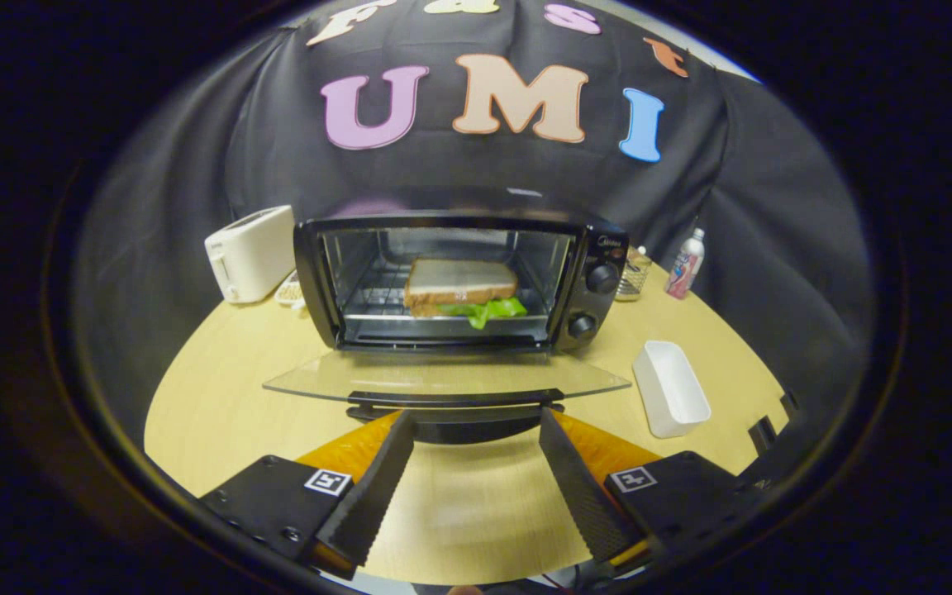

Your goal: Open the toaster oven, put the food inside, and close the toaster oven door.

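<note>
With the sandwich (459, 291) already on the rack inside the toaster oven (459, 281) and its glass door (443, 378) dropped flat, only closing remains, the tongs (476, 430) spread empty just before the door handle (455, 402).

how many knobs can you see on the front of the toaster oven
2. The upper knob and the lower knob sit one above the other on the toaster oven panel, right of the sandwich. The open gripper is at the lowered door's handle.

The toaster oven (459, 281) carries a small brand mark above its knobs, too blurred to read; the bottle (685, 264) has a coloured label, also illegible; square coded markers sit on the gripper (476, 430), bearing no letters.
</note>
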The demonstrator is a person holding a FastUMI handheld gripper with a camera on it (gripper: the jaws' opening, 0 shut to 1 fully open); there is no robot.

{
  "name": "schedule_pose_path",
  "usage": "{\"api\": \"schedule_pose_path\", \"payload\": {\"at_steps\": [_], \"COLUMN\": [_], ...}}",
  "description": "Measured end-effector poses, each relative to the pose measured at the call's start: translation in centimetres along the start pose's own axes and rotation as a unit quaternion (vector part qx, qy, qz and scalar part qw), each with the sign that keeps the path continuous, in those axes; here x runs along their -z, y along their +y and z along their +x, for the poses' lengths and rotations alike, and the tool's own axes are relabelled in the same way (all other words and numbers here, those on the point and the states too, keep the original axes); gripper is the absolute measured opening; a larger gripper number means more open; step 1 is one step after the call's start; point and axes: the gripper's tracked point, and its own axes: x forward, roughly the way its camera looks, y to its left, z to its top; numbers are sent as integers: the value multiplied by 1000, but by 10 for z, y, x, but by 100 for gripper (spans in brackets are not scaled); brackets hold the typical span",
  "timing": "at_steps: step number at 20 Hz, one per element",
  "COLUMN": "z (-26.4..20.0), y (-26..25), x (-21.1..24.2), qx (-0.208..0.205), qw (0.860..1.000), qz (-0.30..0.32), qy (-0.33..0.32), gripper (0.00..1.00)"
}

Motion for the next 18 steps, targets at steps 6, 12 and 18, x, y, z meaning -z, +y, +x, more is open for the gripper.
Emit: {"api": "schedule_pose_path", "payload": {"at_steps": [6, 12, 18], "z": [4, 23, 38], "y": [6, 13, 14], "x": [-39, -79, -105], "qx": [-13, -13, -16], "qw": [999, 997, 994], "qz": [26, 30, 51], "qy": [-38, -70, -93], "gripper": [98, 98, 99]}}
